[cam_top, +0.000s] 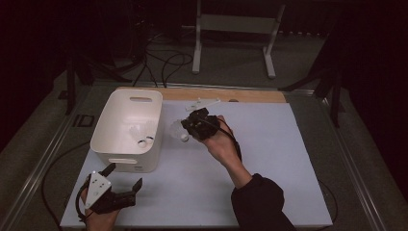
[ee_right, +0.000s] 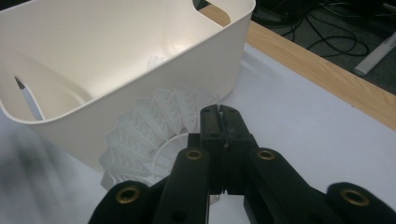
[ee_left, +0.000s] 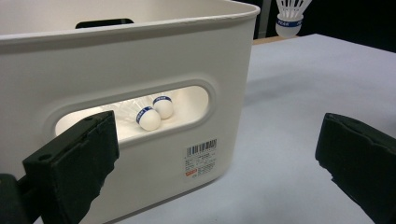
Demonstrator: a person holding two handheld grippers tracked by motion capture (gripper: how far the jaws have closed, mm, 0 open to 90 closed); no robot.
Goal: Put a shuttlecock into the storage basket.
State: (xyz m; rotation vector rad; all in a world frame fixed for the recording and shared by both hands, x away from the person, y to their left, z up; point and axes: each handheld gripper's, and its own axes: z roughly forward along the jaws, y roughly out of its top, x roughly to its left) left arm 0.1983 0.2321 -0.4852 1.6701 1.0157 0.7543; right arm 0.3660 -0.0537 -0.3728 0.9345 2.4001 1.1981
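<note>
A: Shuttlecock (ee_right: 154, 135) location?
B: Clamped by its skirt edge in the right gripper (ee_right: 223, 116), jaws pressed together, just beside the white bin (ee_right: 116, 60).
A: Left gripper (cam_top: 126, 185)?
B: Jaws apart, nothing between them, facing the bin's handle slot; two shuttlecocks (ee_left: 154, 112) inside.

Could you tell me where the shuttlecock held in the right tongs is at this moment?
In the high view, the shuttlecock sits near the table's middle, pinched by the right tongs, just right of the white bin and outside its wall.
</note>
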